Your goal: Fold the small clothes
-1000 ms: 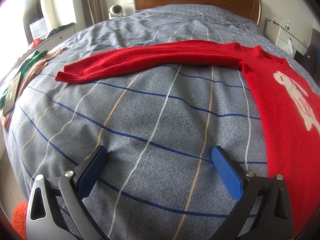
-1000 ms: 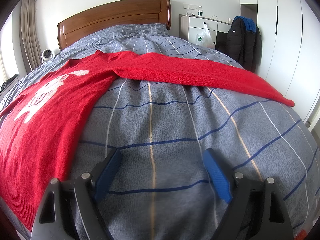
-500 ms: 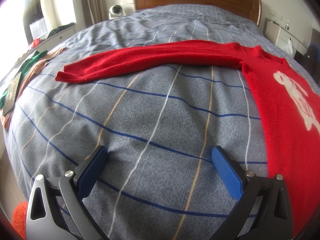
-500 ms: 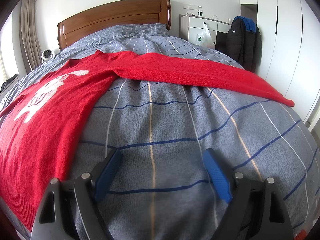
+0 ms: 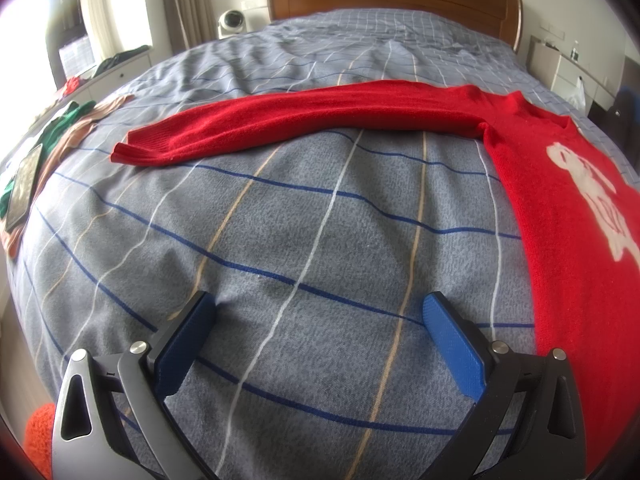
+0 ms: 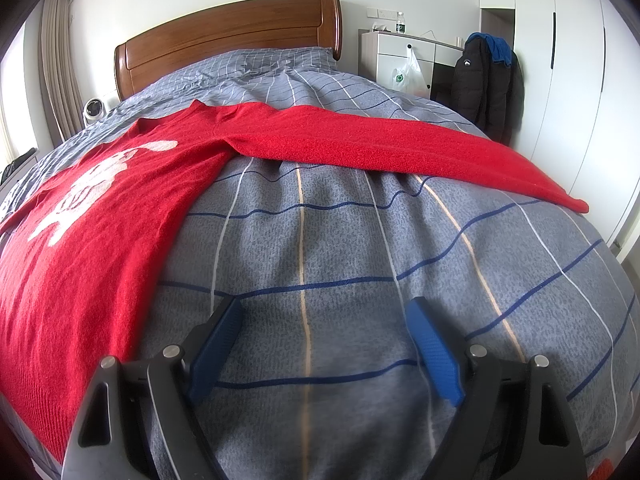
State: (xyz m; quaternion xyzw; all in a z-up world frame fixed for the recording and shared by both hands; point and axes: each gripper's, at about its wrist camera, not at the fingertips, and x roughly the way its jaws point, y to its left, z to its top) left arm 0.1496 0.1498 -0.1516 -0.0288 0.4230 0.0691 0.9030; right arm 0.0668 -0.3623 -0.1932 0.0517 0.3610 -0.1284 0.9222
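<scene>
A red sweater [image 5: 560,208] with a white print lies flat on the bed, both sleeves spread out. In the left wrist view its left sleeve [image 5: 280,120] stretches to the left. In the right wrist view the sweater's body [image 6: 92,216] is at the left and the other sleeve [image 6: 400,148] runs to the right. My left gripper [image 5: 320,320] is open and empty over bare cover below the left sleeve. My right gripper [image 6: 324,324] is open and empty over bare cover below the right sleeve.
The grey checked bed cover [image 5: 320,220] fills both views, with a wooden headboard [image 6: 232,44] at the back. Green and tan clothes [image 5: 60,128] lie at the bed's left edge. A nightstand [image 6: 400,56] and a dark jacket [image 6: 488,80] stand at the right.
</scene>
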